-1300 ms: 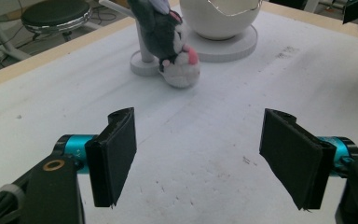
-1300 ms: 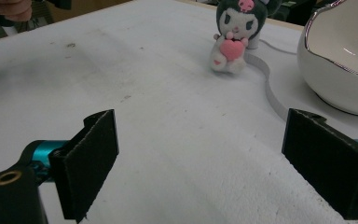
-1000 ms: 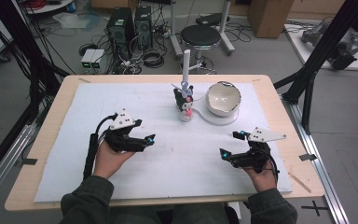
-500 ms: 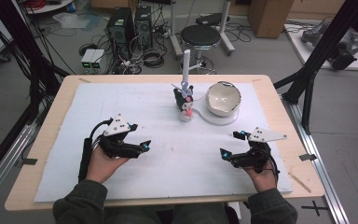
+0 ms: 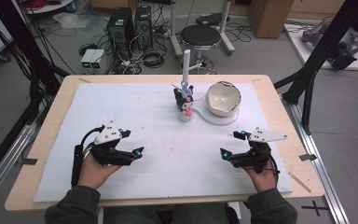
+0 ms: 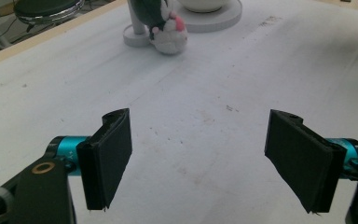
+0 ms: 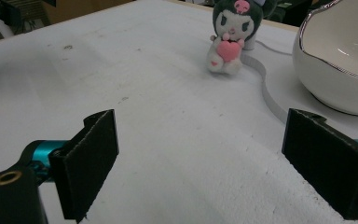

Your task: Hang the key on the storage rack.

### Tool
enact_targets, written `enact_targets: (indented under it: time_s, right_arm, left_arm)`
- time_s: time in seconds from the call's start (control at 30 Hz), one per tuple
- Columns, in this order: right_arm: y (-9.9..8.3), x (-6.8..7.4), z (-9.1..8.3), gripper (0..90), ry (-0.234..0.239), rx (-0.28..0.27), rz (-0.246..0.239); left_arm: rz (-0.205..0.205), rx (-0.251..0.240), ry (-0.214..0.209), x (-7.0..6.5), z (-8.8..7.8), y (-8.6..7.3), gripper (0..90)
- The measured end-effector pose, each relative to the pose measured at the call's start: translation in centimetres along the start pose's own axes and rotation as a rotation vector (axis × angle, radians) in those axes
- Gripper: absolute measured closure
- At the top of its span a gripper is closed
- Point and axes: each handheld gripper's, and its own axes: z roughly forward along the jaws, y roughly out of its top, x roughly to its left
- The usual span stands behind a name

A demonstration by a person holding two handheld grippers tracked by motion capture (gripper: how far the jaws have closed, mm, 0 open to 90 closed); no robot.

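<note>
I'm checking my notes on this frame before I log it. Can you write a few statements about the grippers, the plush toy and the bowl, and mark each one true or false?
1. Both the left gripper and the right gripper have their jaws spread wide with nothing between them. True.
2. The plush toy lies flat on its back. False: it sits upright, holding a pink heart.
3. The white bowl rests on a flat round white base. True.
4. The right gripper grips the bowl's rim. False: it is held well short of the bowl, over the white mat.
5. The plush toy stands on the left gripper's side of the bowl. True.
</note>
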Motion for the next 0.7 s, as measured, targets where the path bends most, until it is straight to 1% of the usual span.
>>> enact_targets:
  time_s: [0.03, 0.1, 0.2, 0.23, 0.37, 0.57, 0.6, 0.7]
  right_arm:
    - [0.0, 0.0, 0.0, 9.8, 0.000, 0.002, 0.002]
    - [0.0, 0.1, -0.1, 9.8, 0.000, 0.005, 0.009]
    - [0.0, 0.0, 0.0, 9.8, -0.005, -0.002, -0.004]
    - [0.0, 0.0, -0.1, 9.8, -0.002, 0.003, 0.003]
    - [0.0, 0.1, 0.0, 9.8, -0.005, 0.004, 0.005]
    - [0.0, 0.0, -0.1, 9.8, -0.003, 0.001, 0.004]
    - [0.0, 0.0, -0.1, 9.8, -0.006, -0.001, 0.001]
    - [0.0, 0.0, -0.1, 9.8, -0.005, 0.002, 0.005]
  left_arm:
    - [0.004, 0.001, 0.001, 0.0, -0.1, 0.0, 23.4]
    - [-0.001, -0.007, 0.001, 0.0, -0.4, -0.2, 23.4]
    - [-0.002, -0.009, 0.002, 0.1, -0.9, -0.4, 23.4]
    - [-0.001, -0.007, 0.003, 0.1, -1.0, -0.5, 23.4]
    - [-0.006, -0.014, 0.001, 0.1, -1.4, -0.7, 23.4]
    - [-0.004, -0.013, 0.011, 0.0, -2.1, -1.3, 23.5]
    - [-0.011, -0.018, 0.010, 0.0, -2.2, -1.4, 23.5]
    - [-0.013, -0.014, 0.018, 0.0, -2.5, -1.7, 23.5]
